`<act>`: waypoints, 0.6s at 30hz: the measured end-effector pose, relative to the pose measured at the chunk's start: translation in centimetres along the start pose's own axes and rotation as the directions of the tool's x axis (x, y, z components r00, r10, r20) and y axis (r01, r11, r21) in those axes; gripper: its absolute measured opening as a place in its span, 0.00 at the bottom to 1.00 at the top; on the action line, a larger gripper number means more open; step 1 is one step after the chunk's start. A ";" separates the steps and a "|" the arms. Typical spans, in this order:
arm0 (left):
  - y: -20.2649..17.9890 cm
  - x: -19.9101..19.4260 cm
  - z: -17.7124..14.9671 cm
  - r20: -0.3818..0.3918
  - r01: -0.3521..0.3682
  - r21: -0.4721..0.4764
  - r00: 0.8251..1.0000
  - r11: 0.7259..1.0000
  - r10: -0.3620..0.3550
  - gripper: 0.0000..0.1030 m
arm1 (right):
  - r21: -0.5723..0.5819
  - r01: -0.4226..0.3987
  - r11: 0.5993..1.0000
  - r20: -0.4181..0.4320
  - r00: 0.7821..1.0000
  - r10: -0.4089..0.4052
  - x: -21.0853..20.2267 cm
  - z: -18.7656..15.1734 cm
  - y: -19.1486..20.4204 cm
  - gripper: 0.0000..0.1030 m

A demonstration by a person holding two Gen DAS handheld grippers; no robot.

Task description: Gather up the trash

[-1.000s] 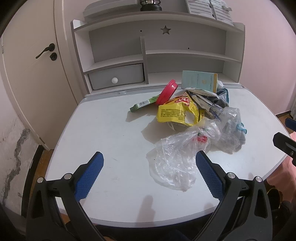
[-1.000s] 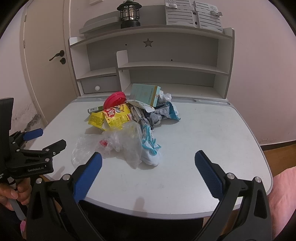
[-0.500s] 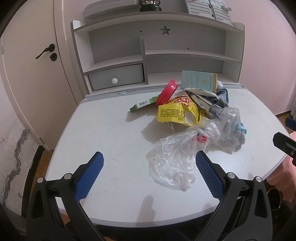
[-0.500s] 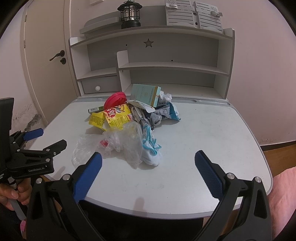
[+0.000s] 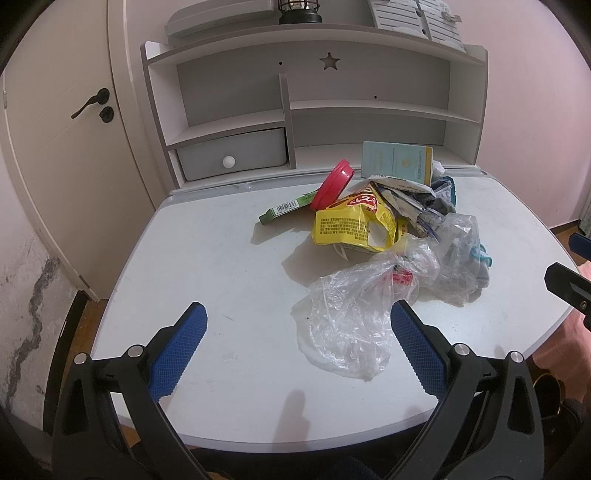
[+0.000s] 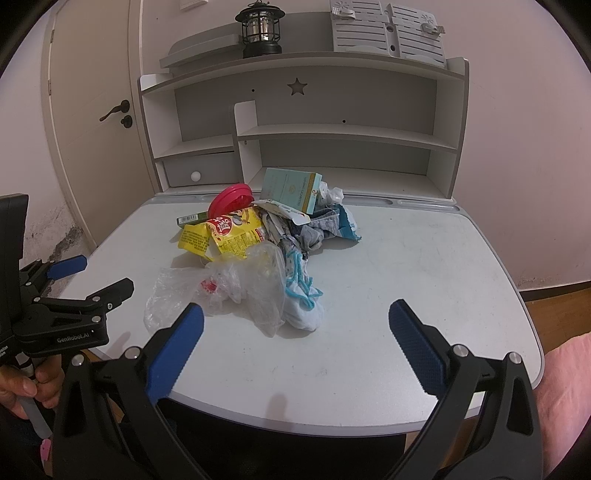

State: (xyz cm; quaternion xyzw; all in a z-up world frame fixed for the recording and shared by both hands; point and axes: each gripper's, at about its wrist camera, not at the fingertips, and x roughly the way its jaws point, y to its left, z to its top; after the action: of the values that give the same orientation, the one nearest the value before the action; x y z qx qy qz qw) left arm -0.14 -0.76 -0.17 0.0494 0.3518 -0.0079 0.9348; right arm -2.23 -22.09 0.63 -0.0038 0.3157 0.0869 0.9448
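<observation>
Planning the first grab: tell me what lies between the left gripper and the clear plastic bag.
Only bare desk top separates the left gripper from the clear plastic bag, shown in the left wrist view.

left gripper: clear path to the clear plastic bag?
Probably yes. The left gripper is open and empty, and the clear plastic bag lies nearest it on the desk, nothing between.

Home bedroom or study corner, child's desk.

Pale grey worktop (image 6: 424,258) with rounded edge, backed by a white-and-grey hutch (image 6: 332,110) with star cut-out (image 6: 297,87) and one small knobbed drawer (image 5: 232,155). Black lantern (image 6: 259,29) on top shelf. Pink walls, cream door (image 5: 66,129) with dark lever handle, wood floor (image 6: 554,306). Plaster stained and peeling low by the door (image 5: 26,295). Household litter heaped on worktop: snack bag (image 5: 351,225), clear plastic bag (image 5: 351,317).
</observation>
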 end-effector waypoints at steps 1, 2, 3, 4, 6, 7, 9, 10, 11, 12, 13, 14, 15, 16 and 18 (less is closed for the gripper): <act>0.0 0.0 0.0 0.000 0.000 0.000 1.000 1.000 0.000 0.94 | 0.000 0.001 1.000 0.001 1.000 -0.001 0.0 0.0 0.0 0.94; 0.0 0.0 0.0 0.000 0.000 -0.002 1.000 1.000 0.000 0.94 | 0.000 0.000 1.000 0.000 1.000 0.000 0.0 0.0 0.0 0.94; 0.0 0.0 0.0 -0.001 0.000 -0.001 1.000 1.000 0.000 0.94 | 0.000 -0.001 1.000 0.000 1.000 0.001 0.0 0.0 0.0 0.94; 0.0 0.0 0.0 -0.001 0.000 -0.002 1.000 1.000 0.000 0.94 | 0.000 -0.001 1.000 0.000 1.000 0.001 0.0 0.0 0.0 0.94; 0.0 0.0 0.0 0.000 -0.001 0.000 1.000 1.000 0.001 0.94 | 0.000 0.000 1.000 0.000 1.000 0.000 0.0 0.0 0.0 0.94; 0.0 0.0 0.0 0.001 -0.001 0.000 1.000 1.000 0.001 0.94 | -0.001 0.000 1.000 0.000 1.000 0.000 0.0 0.0 0.0 0.94; 0.0 0.0 0.0 -0.001 0.000 0.000 1.000 1.000 0.000 0.94 | 0.000 0.000 1.000 -0.001 1.000 0.000 0.0 0.0 0.0 0.94; 0.0 0.0 0.0 -0.001 -0.001 0.000 1.000 1.000 0.001 0.94 | 0.000 0.000 1.000 -0.001 1.000 0.000 0.0 0.0 0.0 0.94; 0.0 0.0 0.0 -0.001 -0.001 -0.001 1.000 1.000 0.001 0.94 | 0.000 0.001 1.000 0.000 1.000 -0.001 0.0 0.0 0.0 0.94; 0.0 0.0 0.0 -0.001 0.000 -0.001 1.000 1.000 0.000 0.94 | 0.000 0.001 1.000 -0.001 1.000 -0.001 0.0 0.0 0.1 0.94; 0.0 0.0 0.0 -0.001 0.000 -0.001 1.000 1.000 0.000 0.94 | -0.001 0.000 1.000 -0.001 1.000 0.000 0.0 0.0 0.1 0.94; 0.0 0.0 0.0 -0.001 0.000 0.000 1.000 1.000 0.000 0.94 | -0.001 0.001 1.000 0.000 1.000 -0.001 0.0 0.0 0.0 0.94; 0.0 0.0 0.0 -0.001 0.000 0.000 1.000 1.000 0.000 0.94 | -0.002 0.001 1.000 0.000 1.000 -0.001 -0.1 0.0 0.1 0.94; 0.0 0.0 0.0 -0.002 0.001 0.001 1.000 1.000 -0.001 0.94 | -0.002 0.000 1.000 0.000 1.000 0.000 -0.1 0.0 0.1 0.94; -0.1 0.0 0.0 -0.003 0.001 0.005 1.000 1.000 -0.001 0.94 | -0.001 0.001 1.000 -0.001 1.000 -0.001 0.0 0.0 0.0 0.94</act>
State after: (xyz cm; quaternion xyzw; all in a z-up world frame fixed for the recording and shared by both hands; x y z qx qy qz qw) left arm -0.12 -0.87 -0.21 0.0518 0.3530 -0.0093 0.9341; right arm -2.26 -22.07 0.63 -0.0044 0.3164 0.0867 0.9447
